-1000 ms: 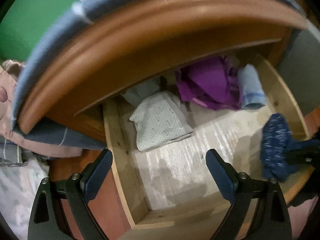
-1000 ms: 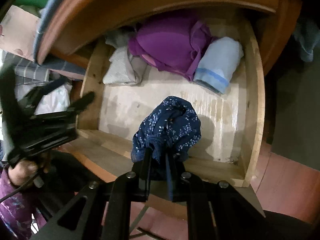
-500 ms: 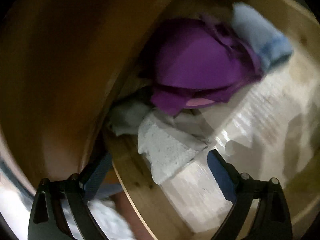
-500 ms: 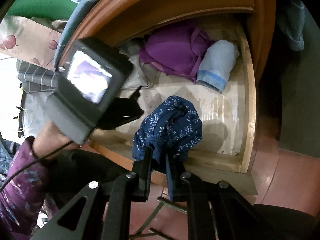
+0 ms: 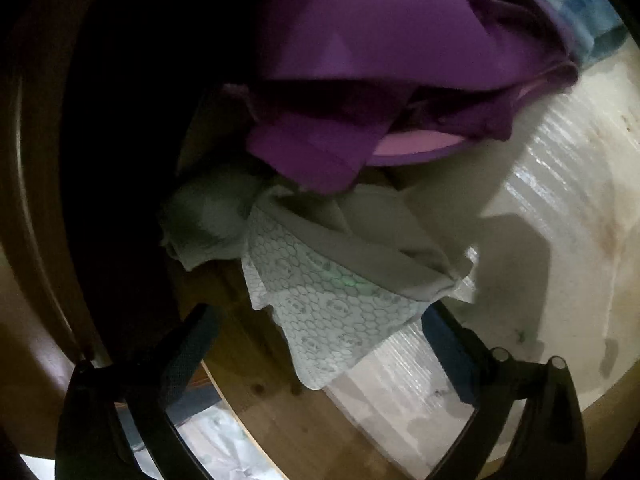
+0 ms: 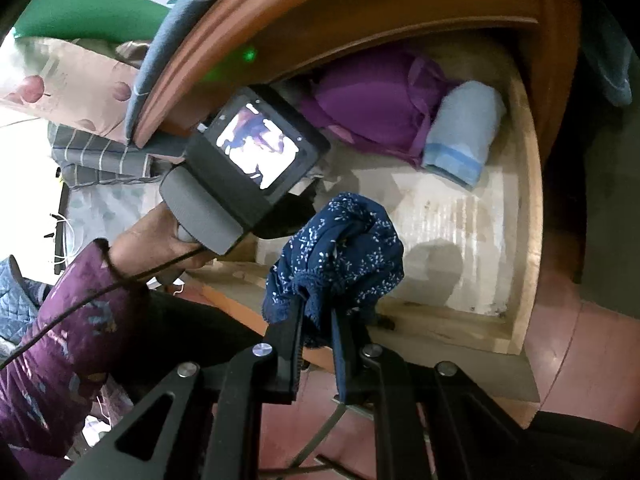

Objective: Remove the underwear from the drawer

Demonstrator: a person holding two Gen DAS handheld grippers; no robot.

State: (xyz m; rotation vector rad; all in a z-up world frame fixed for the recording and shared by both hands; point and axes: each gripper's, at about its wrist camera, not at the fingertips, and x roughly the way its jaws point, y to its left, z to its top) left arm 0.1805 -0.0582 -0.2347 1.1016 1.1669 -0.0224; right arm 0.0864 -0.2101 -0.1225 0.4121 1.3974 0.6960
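The wooden drawer [image 6: 524, 216] stands pulled out. My right gripper [image 6: 316, 312] is shut on dark blue speckled underwear [image 6: 340, 252] and holds it above the drawer's front edge. My left gripper [image 5: 320, 332] is open, deep inside the drawer, its fingers either side of a pale patterned underwear [image 5: 324, 304]. Its body [image 6: 248, 164] and the hand holding it show in the right wrist view. A purple garment [image 5: 380, 60] lies just beyond, also seen in the right wrist view [image 6: 376, 108]. A light blue folded piece [image 6: 460, 132] lies beside it.
The cabinet's wooden top [image 6: 320, 12] overhangs the back of the drawer. Folded bedding [image 6: 100, 152] is stacked at the left. The drawer's left wall [image 5: 256, 392] runs under my left finger. The pale lined drawer bottom [image 5: 560, 240] is bare at the right. Red floor [image 6: 580, 360] lies below.
My left gripper has pushed further into the drawer, closing in on the pale patterned underwear. My right gripper holds the blue underwear nearly still.
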